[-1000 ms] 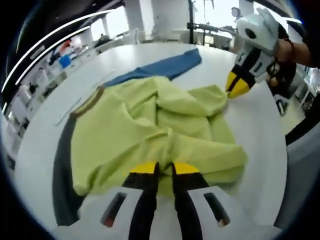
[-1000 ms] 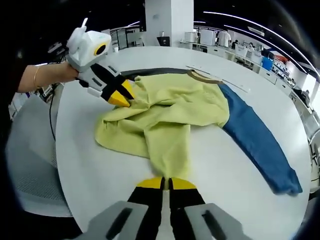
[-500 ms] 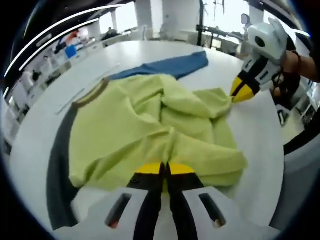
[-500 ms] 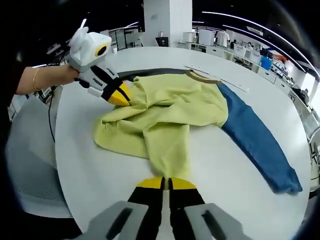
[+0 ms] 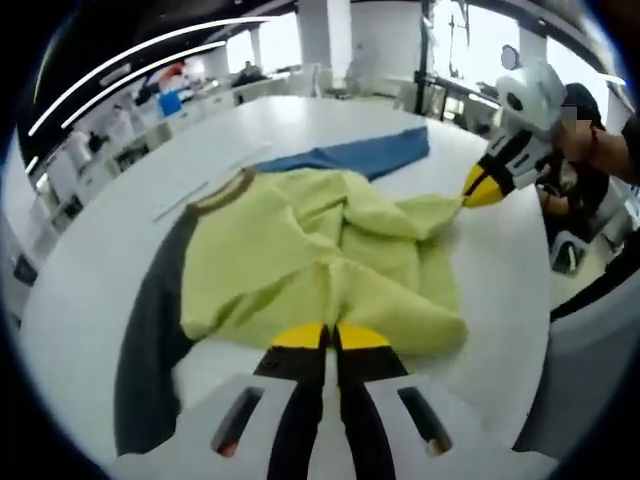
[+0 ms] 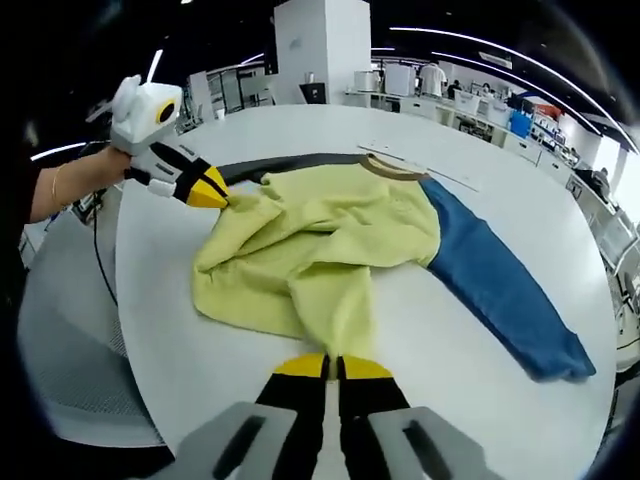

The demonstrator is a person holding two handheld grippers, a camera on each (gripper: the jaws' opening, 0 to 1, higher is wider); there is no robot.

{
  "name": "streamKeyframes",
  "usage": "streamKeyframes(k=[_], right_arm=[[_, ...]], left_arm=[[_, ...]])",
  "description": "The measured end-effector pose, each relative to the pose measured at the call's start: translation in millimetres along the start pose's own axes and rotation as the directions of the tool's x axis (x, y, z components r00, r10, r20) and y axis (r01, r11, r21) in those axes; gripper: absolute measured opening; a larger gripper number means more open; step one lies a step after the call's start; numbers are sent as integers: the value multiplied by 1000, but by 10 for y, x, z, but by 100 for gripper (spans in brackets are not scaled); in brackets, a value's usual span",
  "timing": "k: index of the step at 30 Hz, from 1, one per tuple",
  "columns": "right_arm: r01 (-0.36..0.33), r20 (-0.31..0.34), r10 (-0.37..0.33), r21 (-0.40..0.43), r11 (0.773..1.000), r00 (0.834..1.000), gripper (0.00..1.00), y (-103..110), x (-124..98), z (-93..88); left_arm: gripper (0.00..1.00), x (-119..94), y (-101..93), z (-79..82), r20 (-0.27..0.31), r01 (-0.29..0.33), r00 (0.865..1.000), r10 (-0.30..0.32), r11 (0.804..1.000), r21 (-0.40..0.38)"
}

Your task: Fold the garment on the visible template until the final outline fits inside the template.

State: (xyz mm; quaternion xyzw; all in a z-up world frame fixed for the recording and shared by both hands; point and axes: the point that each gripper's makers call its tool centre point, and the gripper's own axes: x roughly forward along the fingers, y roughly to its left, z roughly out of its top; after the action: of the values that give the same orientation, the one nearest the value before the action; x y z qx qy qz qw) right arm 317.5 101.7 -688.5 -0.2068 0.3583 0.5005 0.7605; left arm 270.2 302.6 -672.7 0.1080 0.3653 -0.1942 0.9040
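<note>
Left gripper view looked along my left gripper [image 5: 325, 335], whose yellow-tipped jaws were pressed together on the near edge of the garment [image 5: 320, 265], pinching the yellow-green cloth between them. The garment lay rumpled on the white round table [image 5: 110, 230], its body bunched into soft folds, with a tan neckband [image 5: 222, 190] toward the far left. A dark grey sleeve [image 5: 150, 340] ran down the table on the left of the body, and a blue sleeve [image 5: 360, 155] stretched away toward the far side. Across the cloth, my right gripper [image 5: 482, 188] came in from the right, held by my hand [image 5: 580, 135], its yellow tips meeting a corner of the cloth that was pulled out into a point.

In the right gripper view, my right gripper [image 6: 325, 368] had its jaws closed tight on a narrow flap of the garment [image 6: 320, 250] that trailed toward the camera. The blue sleeve [image 6: 500, 285] lay flat to the right, running out toward the table [image 6: 480, 400] edge, and the dark grey sleeve [image 6: 290, 165] showed as a thin band behind the body. My left gripper [image 6: 210, 190] sat at the garment's far left corner, tips on the cloth. I could not make out any template outline under the garment.
</note>
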Motion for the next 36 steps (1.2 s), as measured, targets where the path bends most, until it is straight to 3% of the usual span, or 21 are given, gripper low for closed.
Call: streamKeyframes(k=[10, 14, 18, 30, 36], right_arm=[[21, -6, -21, 38, 999, 1000, 0, -13, -205, 76], [46, -34, -46, 8, 999, 998, 0, -31, -300, 37], [57, -54, -55, 32, 998, 997, 0, -29, -379, -25], [96, -122, -89, 53, 994, 989, 0, -2, -525, -271], [101, -134, -92, 61, 993, 987, 0, 36, -549, -332]], left_arm=[[0, -402, 25, -85, 28, -61, 998, 63, 996, -66], [0, -581, 57, -132, 37, -88, 995, 92, 991, -97], [0, -711, 77, -226, 27, -114, 993, 118, 987, -115], [0, -926, 49, -577, -31, -165, 986, 162, 968, -189], [0, -959, 14, -659, -42, -164, 986, 158, 963, -214]])
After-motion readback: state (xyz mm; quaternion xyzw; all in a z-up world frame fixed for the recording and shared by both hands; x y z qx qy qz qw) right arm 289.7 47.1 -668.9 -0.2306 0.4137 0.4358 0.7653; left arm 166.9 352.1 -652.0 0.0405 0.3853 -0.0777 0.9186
